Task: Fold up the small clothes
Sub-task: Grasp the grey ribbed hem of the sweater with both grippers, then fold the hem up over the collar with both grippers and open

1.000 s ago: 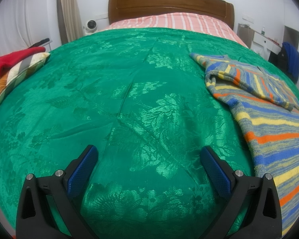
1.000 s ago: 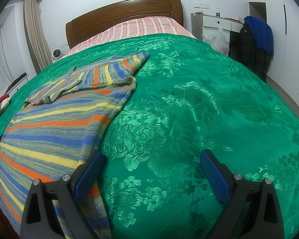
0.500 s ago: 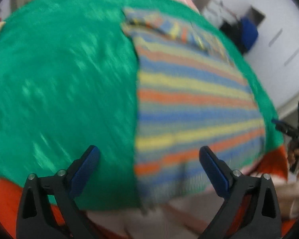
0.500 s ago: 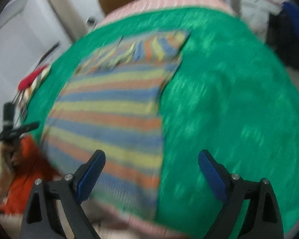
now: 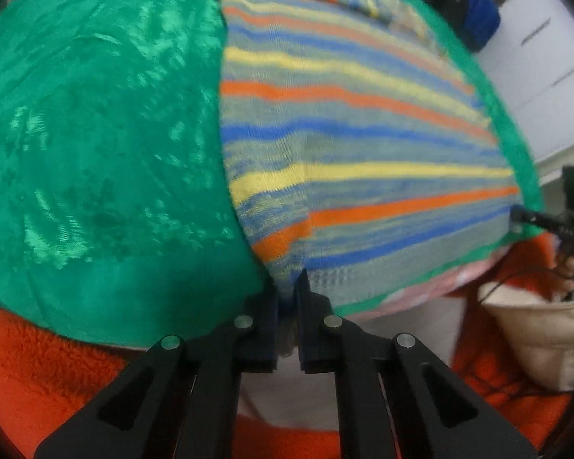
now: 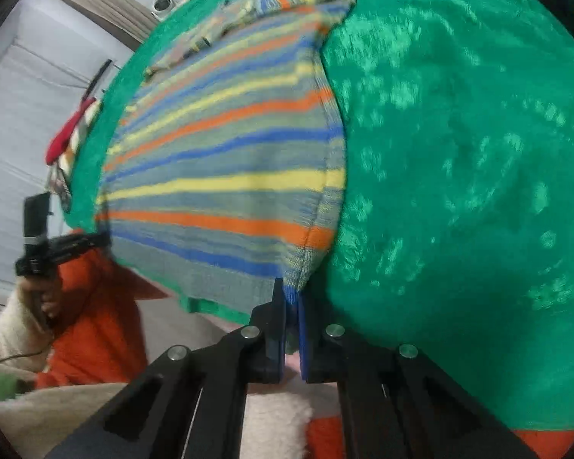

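A striped knit sweater [image 5: 356, 122] in blue, yellow, orange and grey lies flat on the green bedspread [image 5: 95, 134], its hem at the near bed edge. My left gripper [image 5: 287, 290] is shut on the sweater's near left hem corner. My right gripper [image 6: 291, 298] is shut on the near right hem corner of the sweater [image 6: 225, 160]. Each gripper shows in the other's view, the right one [image 5: 524, 216] and the left one [image 6: 95, 239], at the far corner of the hem.
The green bedspread [image 6: 459, 153] covers the bed. An orange fleece garment [image 5: 38, 363] and the person's cream sleeve [image 5: 535, 332] are below the bed edge. A red and striped cloth [image 6: 69, 134] lies at the far left. A blue item [image 5: 478, 15] hangs by the wall.
Both grippers moved down to the near edge of the bed and closed, from wide open, on the two hem corners of the sweater.
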`<state>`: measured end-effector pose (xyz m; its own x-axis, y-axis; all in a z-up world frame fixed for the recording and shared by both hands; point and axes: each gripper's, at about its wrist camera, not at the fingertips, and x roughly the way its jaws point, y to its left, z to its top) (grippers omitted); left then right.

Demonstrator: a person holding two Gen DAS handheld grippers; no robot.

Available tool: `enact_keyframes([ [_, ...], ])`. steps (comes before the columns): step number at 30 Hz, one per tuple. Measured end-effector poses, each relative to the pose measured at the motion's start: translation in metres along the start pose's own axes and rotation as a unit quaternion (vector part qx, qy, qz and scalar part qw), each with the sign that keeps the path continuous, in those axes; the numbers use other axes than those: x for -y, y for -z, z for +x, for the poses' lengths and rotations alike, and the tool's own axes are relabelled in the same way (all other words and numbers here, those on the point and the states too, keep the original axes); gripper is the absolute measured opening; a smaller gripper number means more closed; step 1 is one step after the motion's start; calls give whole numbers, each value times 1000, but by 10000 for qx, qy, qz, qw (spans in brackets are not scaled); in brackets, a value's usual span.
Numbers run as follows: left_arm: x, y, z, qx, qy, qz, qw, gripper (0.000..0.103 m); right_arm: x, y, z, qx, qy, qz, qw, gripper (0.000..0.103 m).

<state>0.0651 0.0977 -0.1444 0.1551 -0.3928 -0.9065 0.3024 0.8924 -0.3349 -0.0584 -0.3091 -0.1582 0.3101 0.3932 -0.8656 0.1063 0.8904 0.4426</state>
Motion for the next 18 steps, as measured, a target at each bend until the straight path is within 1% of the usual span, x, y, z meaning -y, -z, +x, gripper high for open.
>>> enact_keyframes([
  [2,-12,-13,-23,225,385,-221,9988,5,1,-8,-22,277,-259,182,9991,5],
  [4,-19,-33,-39,458,616,-338,9965,5,3,-23,-40,586,-510,303,9965,5],
  [6,-24,-67,-55,796,775,-402,9930,5,4,-42,-48,860,-616,332,9938,5],
  [7,-27,-84,-60,948,802,-403,9914,5,6,-61,-52,1072,-656,341,9915,5],
  [8,-30,-112,-65,1153,811,-371,9893,5,6,-77,-54,1218,-646,337,9899,5],
  [10,-25,-151,-64,1390,729,-317,9871,5,7,-113,-53,1509,-604,327,9862,5],
  [11,-27,-182,-63,1511,675,-314,9857,5,10,-137,-50,1650,-614,361,9837,5],
  [12,-21,-201,-55,1555,631,-324,9853,5,10,-156,-47,1739,-619,388,9820,5],
  [13,-18,-225,-48,1584,548,-350,9852,5,13,-186,-43,1851,-589,416,9801,5],
  [14,-19,-248,-43,1623,456,-387,9849,5,15,-206,-41,1911,-547,431,9791,5],
  [15,-21,-275,-35,1662,370,-451,9844,5,19,-236,-35,1979,-512,469,9778,5],
  [16,-21,-291,-27,1659,303,-499,9844,5,18,-258,-28,2010,-480,501,9771,5],
  [18,-26,-328,-13,1720,163,-620,9830,6,26,-304,-15,2069,-269,516,9766,5],
])
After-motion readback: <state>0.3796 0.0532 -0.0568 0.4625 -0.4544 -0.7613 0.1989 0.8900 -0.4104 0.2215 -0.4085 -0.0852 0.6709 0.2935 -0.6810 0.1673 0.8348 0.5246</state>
